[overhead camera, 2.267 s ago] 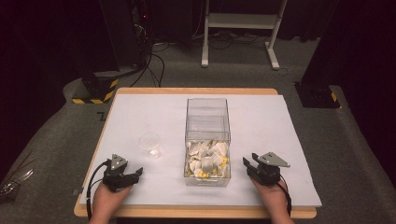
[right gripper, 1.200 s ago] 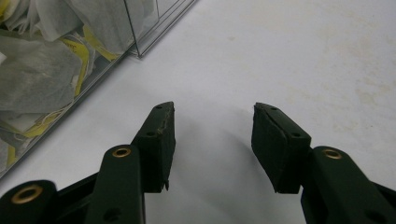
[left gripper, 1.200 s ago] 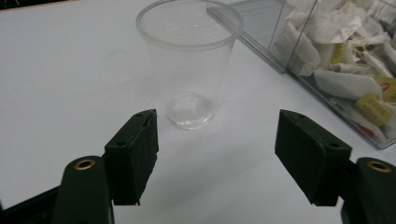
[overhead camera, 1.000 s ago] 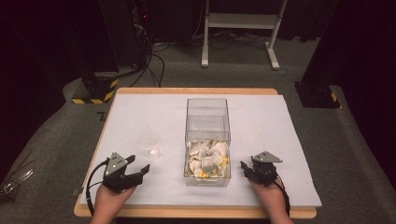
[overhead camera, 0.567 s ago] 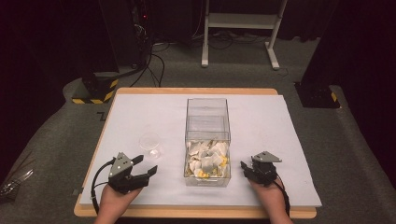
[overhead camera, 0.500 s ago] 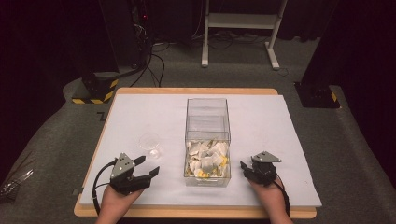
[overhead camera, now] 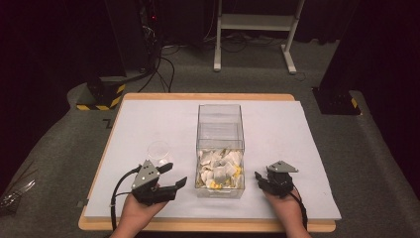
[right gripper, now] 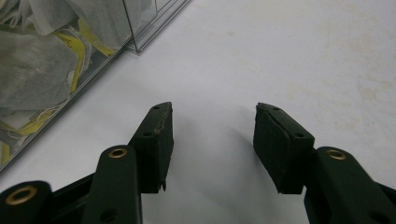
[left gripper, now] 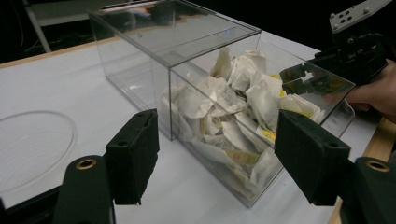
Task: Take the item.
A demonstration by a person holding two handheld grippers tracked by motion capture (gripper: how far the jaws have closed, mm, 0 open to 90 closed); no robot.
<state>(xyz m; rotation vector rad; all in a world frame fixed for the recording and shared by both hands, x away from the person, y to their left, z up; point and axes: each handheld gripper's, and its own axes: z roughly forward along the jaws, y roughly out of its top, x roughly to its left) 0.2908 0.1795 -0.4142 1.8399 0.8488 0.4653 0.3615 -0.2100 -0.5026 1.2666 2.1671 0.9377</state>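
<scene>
A clear plastic box [overhead camera: 220, 130] stands mid-table, its near half heaped with white tea bags [overhead camera: 219, 168]. My left gripper [overhead camera: 176, 174] hovers just left of the box's near corner, open, with nothing between its jaws. In the left gripper view the open left gripper [left gripper: 217, 140] frames the box [left gripper: 187, 60] and the tea bags [left gripper: 233, 112]. My right gripper [overhead camera: 260, 179] rests low on the white mat, right of the box. The right gripper [right gripper: 212, 121] is open over bare mat, with the box corner [right gripper: 130, 28] at the upper left.
A clear round cup [overhead camera: 158, 151] stands on the mat just beyond the left gripper, and its rim [left gripper: 37, 140] appears in the left gripper view. The white mat [overhead camera: 297, 139] covers a wooden table [overhead camera: 208, 225]. Black stands and cables lie on the floor beyond.
The left hand has carried its gripper to the right, toward the box, and lifted it a little. The right gripper has stayed put.
</scene>
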